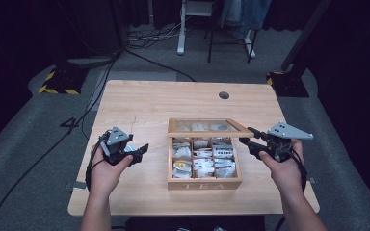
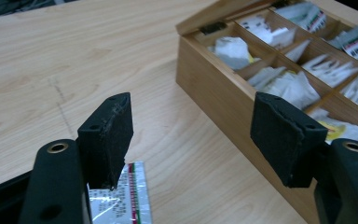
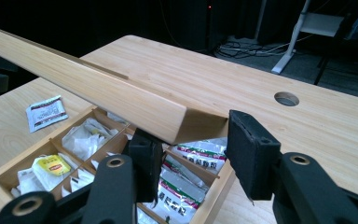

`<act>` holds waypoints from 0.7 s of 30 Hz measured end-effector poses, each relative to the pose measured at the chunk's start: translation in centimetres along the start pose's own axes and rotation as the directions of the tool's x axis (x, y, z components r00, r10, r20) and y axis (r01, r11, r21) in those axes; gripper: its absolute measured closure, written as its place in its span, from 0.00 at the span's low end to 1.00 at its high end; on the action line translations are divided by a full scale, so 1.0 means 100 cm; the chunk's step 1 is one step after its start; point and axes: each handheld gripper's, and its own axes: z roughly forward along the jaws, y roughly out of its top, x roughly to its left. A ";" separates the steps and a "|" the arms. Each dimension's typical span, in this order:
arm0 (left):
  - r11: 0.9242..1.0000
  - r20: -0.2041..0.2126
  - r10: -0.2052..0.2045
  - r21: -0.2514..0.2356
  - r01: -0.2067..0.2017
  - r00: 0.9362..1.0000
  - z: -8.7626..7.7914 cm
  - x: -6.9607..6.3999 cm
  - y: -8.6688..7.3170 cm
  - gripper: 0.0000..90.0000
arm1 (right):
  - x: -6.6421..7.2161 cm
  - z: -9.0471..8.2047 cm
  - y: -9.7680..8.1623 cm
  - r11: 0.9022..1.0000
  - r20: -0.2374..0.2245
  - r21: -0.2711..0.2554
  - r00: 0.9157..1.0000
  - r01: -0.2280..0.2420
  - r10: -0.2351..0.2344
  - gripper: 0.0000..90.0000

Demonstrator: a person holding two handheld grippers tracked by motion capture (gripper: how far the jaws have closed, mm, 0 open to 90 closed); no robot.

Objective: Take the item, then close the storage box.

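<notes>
Tea packet (image 2: 121,198) lies flat on the desk (image 1: 139,101) just beneath the left hand-held gripper (image 2: 193,135), whose jaws stand apart with nothing between them, so it looks freshly set down beside the tea box (image 1: 204,184). The right hand-held gripper (image 3: 193,154) is clamped on the corner of the lid (image 3: 121,100), propping it above the compartments. To do this well, keep that grip steady so the lid cannot drop, and steer the left hand-held gripper over the box wall toward the next packet
</notes>
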 end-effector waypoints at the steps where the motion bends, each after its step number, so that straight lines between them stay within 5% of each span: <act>1: 1.000 0.005 0.001 0.006 -0.001 1.000 0.001 -0.002 0.000 0.34 | 0.000 -0.001 0.000 1.000 -0.002 0.004 1.000 0.003 -0.003 0.63; 11: 0.993 0.012 0.007 0.117 -0.008 1.000 0.024 -0.003 -0.006 0.33 | 0.007 -0.009 -0.005 0.990 -0.027 0.130 0.999 0.050 -0.047 0.62; 16: 0.979 0.013 0.026 0.202 -0.028 1.000 0.042 -0.007 -0.012 0.32 | 0.011 -0.016 -0.005 0.983 -0.029 0.169 0.998 0.064 -0.060 0.62; 21: 0.955 0.022 0.051 0.290 -0.055 0.998 0.060 -0.013 -0.020 0.32 | 0.014 -0.021 -0.007 0.974 -0.052 0.212 0.996 0.079 -0.069 0.62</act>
